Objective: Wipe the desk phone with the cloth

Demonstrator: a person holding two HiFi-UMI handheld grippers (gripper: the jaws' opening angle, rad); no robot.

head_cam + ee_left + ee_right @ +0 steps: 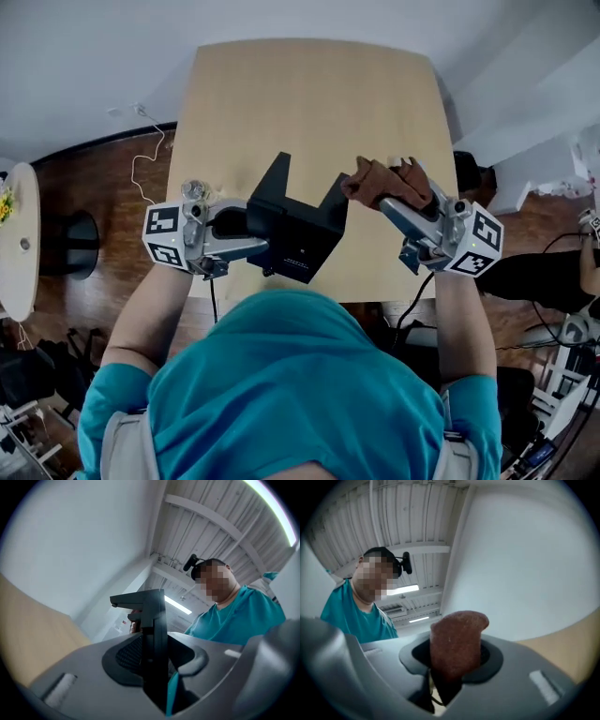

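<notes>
Head view: left tool (255,242) holds the black plastic desk phone (302,230) over the near edge of the light wooden tabletop (309,94). Right tool (392,206) puts the rust-brown cloth (382,182) against the phone's far right corner.
Left gripper view: jaws clamped on the phone (154,630).
Right gripper view: jaws pinch the cloth (457,641).
Wiping likely just underway; most of the phone is left to do.

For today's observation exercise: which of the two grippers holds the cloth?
The right gripper pinches the brown cloth; the left gripper clamps the black phone.
</notes>
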